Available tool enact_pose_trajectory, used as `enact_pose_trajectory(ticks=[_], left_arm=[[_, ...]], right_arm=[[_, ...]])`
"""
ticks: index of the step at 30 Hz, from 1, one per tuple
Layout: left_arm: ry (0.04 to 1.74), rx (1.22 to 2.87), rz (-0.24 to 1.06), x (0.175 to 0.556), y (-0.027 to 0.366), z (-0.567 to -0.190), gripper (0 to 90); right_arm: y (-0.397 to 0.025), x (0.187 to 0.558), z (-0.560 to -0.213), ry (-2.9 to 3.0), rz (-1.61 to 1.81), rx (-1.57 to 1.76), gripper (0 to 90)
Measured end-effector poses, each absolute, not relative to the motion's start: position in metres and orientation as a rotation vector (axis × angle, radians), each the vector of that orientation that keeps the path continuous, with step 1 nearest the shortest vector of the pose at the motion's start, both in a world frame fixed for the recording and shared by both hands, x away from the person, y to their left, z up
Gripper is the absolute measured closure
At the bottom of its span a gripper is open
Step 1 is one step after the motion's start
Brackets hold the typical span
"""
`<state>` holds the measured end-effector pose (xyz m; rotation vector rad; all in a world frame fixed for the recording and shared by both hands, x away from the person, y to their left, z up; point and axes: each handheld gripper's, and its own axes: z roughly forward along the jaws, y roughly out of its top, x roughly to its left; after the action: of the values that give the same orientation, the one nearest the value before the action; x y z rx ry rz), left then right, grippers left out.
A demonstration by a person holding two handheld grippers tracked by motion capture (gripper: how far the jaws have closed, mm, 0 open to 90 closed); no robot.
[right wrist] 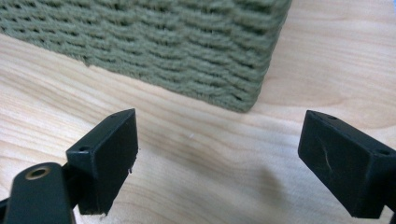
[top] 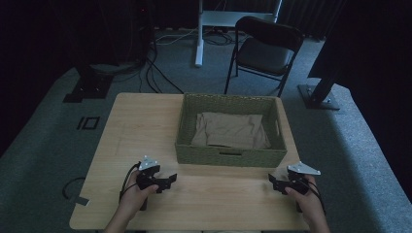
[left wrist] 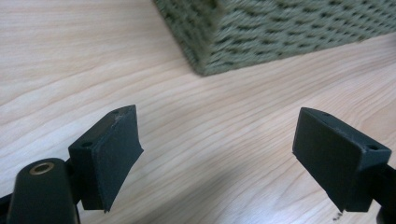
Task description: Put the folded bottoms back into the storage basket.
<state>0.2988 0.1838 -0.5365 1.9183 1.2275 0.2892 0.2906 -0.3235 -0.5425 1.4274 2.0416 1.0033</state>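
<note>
A green woven basket [top: 228, 156] stands at the middle right of the wooden table [top: 141, 126], and a folded beige cloth [top: 231, 130] lies inside it. My left gripper [top: 167, 180] rests near the table's front left, held by a hand, jaws open and empty. My right gripper [top: 274, 182] sits at the front right, also open and empty. In the left gripper view the gripper [left wrist: 217, 156] faces the basket's near left corner [left wrist: 205, 51]. In the right gripper view the gripper [right wrist: 219, 158] faces the basket's near right corner [right wrist: 247, 88]. Both stay short of the basket.
A black folding chair [top: 267, 48] stands on the carpet beyond the table. A white desk leg [top: 199, 34] and cables [top: 155, 73] are at the back left. Dark stand bases [top: 90, 87] [top: 318, 97] flank the table. Bare tabletop lies left of the basket.
</note>
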Motion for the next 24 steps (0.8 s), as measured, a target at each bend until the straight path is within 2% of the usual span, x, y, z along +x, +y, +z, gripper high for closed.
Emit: enact_pose_trajectory(ticks=[12, 18, 24], left_arm=[[1.266, 1.965, 0.33, 0.295, 0.19, -0.547, 15.3], [1.225, 2.011, 0.43, 0.292, 0.188, -0.55, 15.3], [1.279, 2.057, 0.549, 0.288, 0.18, -0.551, 14.7]], right_arm=[[-0.322, 0.289, -0.555, 2.077, 0.899, 1.453, 11.6], [-0.32, 0.288, -0.555, 2.067, 0.894, 1.469, 11.8], [-0.319, 0.288, -0.555, 2.054, 0.89, 1.481, 11.8]])
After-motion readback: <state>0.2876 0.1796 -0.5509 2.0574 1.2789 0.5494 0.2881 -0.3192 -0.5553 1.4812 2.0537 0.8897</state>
